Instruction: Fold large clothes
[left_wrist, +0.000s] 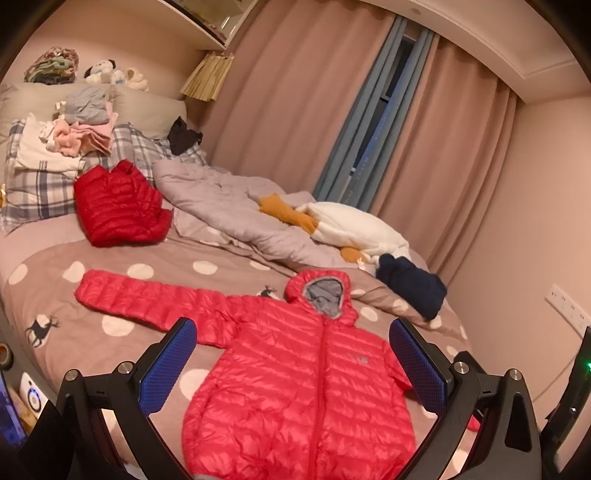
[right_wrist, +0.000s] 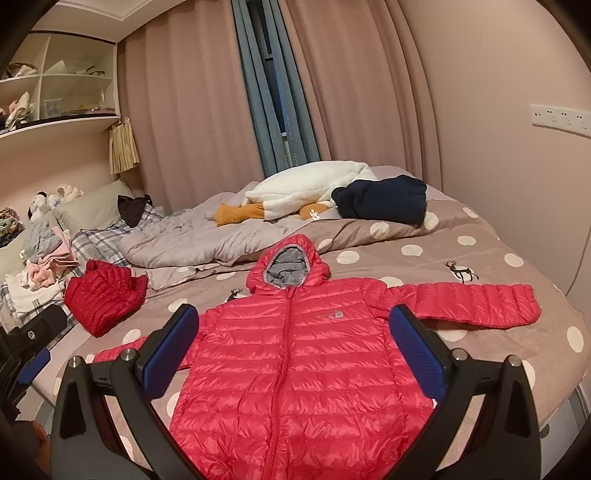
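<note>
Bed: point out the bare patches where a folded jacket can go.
Free: polka-dot cover between the spread pink jacket's right sleeve and navy garment. Crowded: the pillow end, with stacked clothes and folded red jacket.

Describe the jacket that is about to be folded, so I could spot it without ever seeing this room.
On the brown bedspread with white polka dots, nearest the foot of the bed, lies a bright pink-red quilted puffer jacket, spread flat, zipped, sleeves out, grey-lined hood toward the pillows. The darker red puffer jacket near the pillows is already bundled up instead.
</note>
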